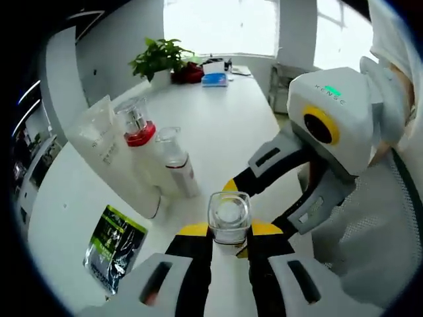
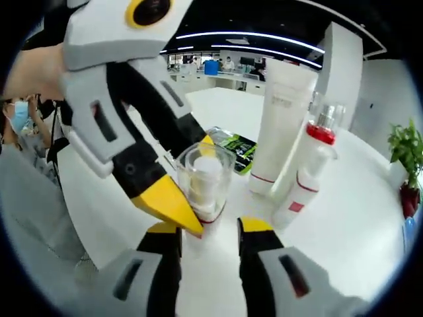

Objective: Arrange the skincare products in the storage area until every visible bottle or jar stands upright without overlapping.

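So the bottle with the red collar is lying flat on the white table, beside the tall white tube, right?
Not quite: the bottle with the red collar stands upright, as the right gripper view shows. It is indeed on the white table, beside the tall white tube.

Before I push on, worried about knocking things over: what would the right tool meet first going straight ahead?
Probably the clear-capped bottle, standing just beyond the right tool and in line with its gap. The left tool already flanks that bottle. Depth is hard to judge here.
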A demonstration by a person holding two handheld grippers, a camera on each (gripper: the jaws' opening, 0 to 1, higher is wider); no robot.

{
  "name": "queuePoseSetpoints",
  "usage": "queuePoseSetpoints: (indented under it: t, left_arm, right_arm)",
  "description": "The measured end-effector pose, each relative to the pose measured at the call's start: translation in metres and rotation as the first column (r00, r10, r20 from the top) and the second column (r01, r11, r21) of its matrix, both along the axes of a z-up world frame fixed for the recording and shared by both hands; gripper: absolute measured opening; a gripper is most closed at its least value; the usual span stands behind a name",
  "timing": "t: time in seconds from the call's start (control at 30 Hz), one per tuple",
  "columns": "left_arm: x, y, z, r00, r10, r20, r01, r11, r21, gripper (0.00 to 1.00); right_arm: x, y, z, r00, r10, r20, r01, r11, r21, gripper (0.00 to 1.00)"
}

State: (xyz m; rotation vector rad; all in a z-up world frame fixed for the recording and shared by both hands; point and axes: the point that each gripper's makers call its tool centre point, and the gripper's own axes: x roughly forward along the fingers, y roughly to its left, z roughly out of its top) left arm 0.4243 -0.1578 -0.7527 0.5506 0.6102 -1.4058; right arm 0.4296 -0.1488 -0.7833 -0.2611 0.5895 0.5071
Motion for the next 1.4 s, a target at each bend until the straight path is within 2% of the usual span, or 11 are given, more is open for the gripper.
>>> queuePoseSetpoints:
  t: [0.23, 0.43, 0.53, 0.8, 0.97, 1.17, 1.4]
  left_arm:
    - [0.007, -0.007, 0.000, 1.000, -0.003, 0.011, 0.003, 1.000, -0.012, 0.16]
    - [0.015, -0.013, 0.001, 1.000, 0.004, 0.017, -0.004, 1.000, -0.022, 0.16]
    - [0.020, -0.015, 0.001, 1.000, 0.022, 0.008, -0.021, 0.999, -0.030, 0.16]
    - [0.036, -0.025, 0.002, 1.000, 0.029, 0.006, -0.028, 0.999, -0.042, 0.16]
    - [0.047, -0.034, 0.003, 0.999, 0.032, 0.011, -0.032, 0.998, -0.045, 0.17]
    - [0.063, -0.041, 0.002, 0.999, 0.038, 0.012, -0.037, 0.998, -0.045, 0.17]
    - [0.064, -0.047, 0.003, 0.999, 0.033, 0.017, -0.033, 0.998, -0.049, 0.17]
  right_arm:
    - [-0.006, -0.011, -0.004, 0.997, -0.053, -0.050, 0.056, 0.997, 0.052, 0.49]
    - [-0.006, -0.020, -0.002, 0.994, -0.088, -0.065, 0.093, 0.993, 0.078, 0.56]
    - [-0.006, -0.019, 0.003, 0.994, -0.088, -0.065, 0.096, 0.986, 0.136, 0.64]
    - [-0.009, -0.019, 0.006, 0.994, -0.076, -0.079, 0.089, 0.980, 0.176, 0.78]
    - [-0.009, -0.021, 0.008, 0.993, -0.071, -0.089, 0.086, 0.979, 0.185, 0.83]
    - [-0.009, -0.035, 0.007, 0.991, -0.098, -0.097, 0.114, 0.978, 0.177, 0.84]
    - [-0.008, -0.051, 0.008, 0.985, -0.138, -0.104, 0.156, 0.970, 0.185, 0.87]
